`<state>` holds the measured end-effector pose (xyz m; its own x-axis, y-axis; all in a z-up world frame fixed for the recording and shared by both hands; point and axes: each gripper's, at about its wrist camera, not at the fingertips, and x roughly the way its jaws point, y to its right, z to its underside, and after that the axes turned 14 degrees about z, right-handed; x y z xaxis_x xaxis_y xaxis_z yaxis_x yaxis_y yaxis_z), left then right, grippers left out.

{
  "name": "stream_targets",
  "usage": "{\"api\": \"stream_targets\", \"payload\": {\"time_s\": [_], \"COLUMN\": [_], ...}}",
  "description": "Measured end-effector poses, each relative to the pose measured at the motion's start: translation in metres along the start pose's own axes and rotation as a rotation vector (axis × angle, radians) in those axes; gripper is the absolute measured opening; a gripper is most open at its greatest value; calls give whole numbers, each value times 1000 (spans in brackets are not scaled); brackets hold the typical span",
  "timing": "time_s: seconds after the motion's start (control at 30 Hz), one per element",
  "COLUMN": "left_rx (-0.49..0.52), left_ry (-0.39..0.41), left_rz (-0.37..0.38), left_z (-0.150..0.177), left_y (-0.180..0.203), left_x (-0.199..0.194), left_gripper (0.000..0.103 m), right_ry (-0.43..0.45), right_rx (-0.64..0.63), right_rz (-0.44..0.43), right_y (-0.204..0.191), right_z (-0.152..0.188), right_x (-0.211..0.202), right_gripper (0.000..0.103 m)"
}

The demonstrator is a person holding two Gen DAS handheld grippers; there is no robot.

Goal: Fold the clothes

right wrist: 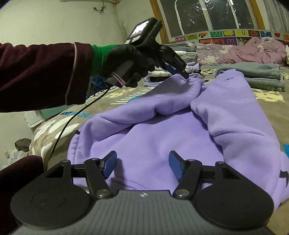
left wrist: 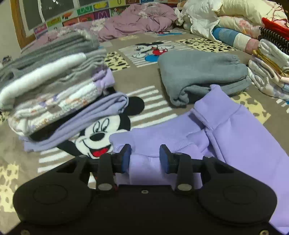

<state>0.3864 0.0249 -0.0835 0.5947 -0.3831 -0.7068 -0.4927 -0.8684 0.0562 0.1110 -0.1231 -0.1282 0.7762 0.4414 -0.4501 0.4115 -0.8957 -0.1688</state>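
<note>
A lilac fleece sweatshirt [right wrist: 162,137] lies crumpled on a Mickey Mouse blanket [left wrist: 101,133]. In the left wrist view the sweatshirt [left wrist: 234,137] fills the lower right. My left gripper [left wrist: 145,158] has its blue pads [left wrist: 126,157] pressed on a thick fold at the garment's ribbed edge. In the right wrist view that left gripper [right wrist: 182,72], held by a black-gloved hand [right wrist: 124,63], tents the far edge of the fabric upward. My right gripper [right wrist: 142,166] stands open just above the near edge of the sweatshirt, with nothing between its fingers.
A stack of folded clothes [left wrist: 54,90] sits to the left and a folded grey garment [left wrist: 198,76] straight ahead. More folded items [left wrist: 267,72] and piled bedding [left wrist: 225,16] are at the right and back. A dark red sleeve [right wrist: 39,76] and a cable [right wrist: 68,123] cross the left.
</note>
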Motion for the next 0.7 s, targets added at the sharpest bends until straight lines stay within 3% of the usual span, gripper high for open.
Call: {"api": "stream_targets", "payload": {"time_s": [0.03,0.13,0.33,0.7], "left_rx": [-10,-25,-20,-72], "left_ry": [-6,-3,54,231], "left_rz": [4,9,0,-77], "left_z": [0,1,-2,4], "left_y": [-1,-1,7,-10], "left_x": [3,1,-23,-105], "left_gripper": [34,10,9,9], "right_ry": [0,1,4,33], "right_rx": [0,-2,-12,-37], "right_rz": [-1,-3,-5,-10], "right_y": [0,0,-2,-5], "right_z": [0,1,1,6], "right_x": [0,1,1,0], "right_gripper": [65,65,67,73]}}
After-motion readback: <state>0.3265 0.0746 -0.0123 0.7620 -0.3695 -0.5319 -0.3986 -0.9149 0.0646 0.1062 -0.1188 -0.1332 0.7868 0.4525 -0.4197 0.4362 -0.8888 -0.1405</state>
